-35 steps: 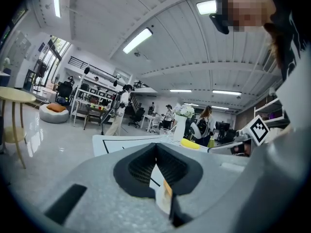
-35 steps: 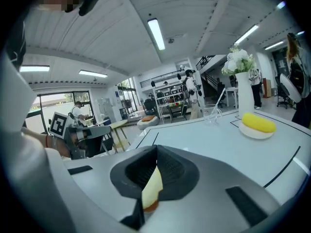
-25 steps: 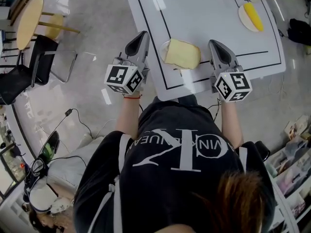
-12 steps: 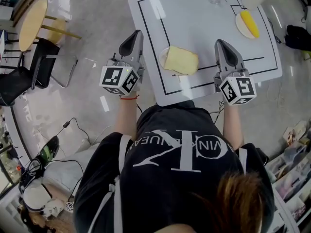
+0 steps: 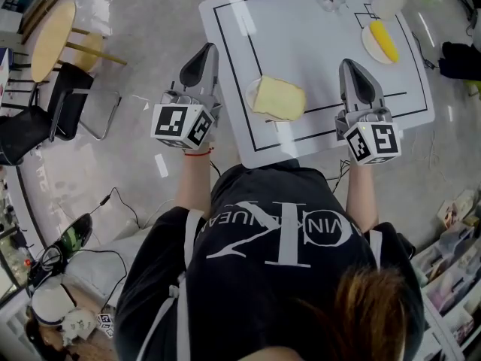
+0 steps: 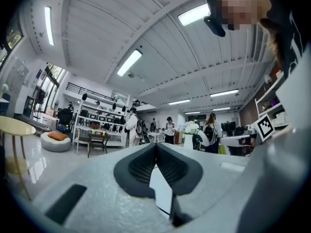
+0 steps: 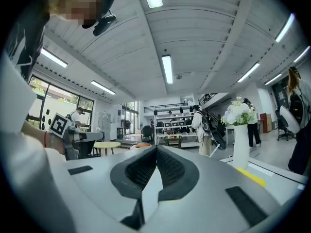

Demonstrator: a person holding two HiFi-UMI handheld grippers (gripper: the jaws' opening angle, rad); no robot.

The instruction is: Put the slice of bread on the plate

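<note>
Head view shows the slice of bread lying on the plate near the table edge, so the job looks done, while the left gripper and right gripper flank it, both clenched on nothing.

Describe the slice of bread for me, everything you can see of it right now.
The slice of bread is pale yellow, soft-looking and roughly rectangular with rounded corners. It lies flat on a small white plate, covering most of it so that only the plate's left rim shows. It sits near the front edge of the white table. Only the plate touches it: the left gripper and right gripper are at its sides, clear of it.
</note>
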